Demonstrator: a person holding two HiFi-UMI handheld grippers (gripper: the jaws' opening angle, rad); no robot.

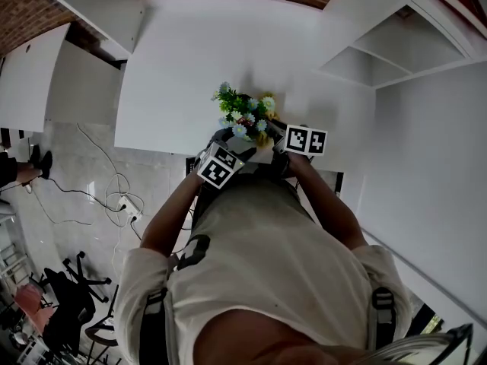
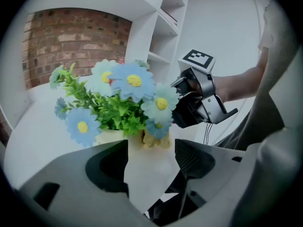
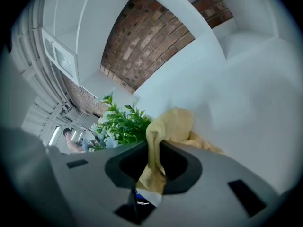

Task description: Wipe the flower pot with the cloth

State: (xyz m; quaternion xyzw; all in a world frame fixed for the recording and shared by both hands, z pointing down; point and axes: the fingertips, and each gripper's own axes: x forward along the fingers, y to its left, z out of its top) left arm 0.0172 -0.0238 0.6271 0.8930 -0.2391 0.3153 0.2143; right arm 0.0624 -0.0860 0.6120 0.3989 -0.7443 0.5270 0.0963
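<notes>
A white flower pot (image 2: 147, 169) with blue and yellow flowers (image 2: 128, 86) stands near the front edge of the white table (image 1: 183, 67). My left gripper (image 2: 151, 150) is shut on the pot, one jaw on each side of it. My right gripper (image 3: 158, 157) is shut on a yellow cloth (image 3: 173, 124), which bunches out past its jaws beside the green leaves (image 3: 124, 124). In the left gripper view the right gripper (image 2: 182, 113) sits at the pot's right, with the cloth (image 2: 154, 140) against the rim under the flowers. In the head view both grippers flank the flowers (image 1: 245, 112).
White open shelves (image 1: 396, 48) rise at the table's right and a brick wall (image 3: 142, 37) stands behind. A white cabinet (image 1: 30, 82) is on the left. On the tiled floor lie cables and a power strip (image 1: 125, 204), with a black chair base (image 1: 76, 276) nearer.
</notes>
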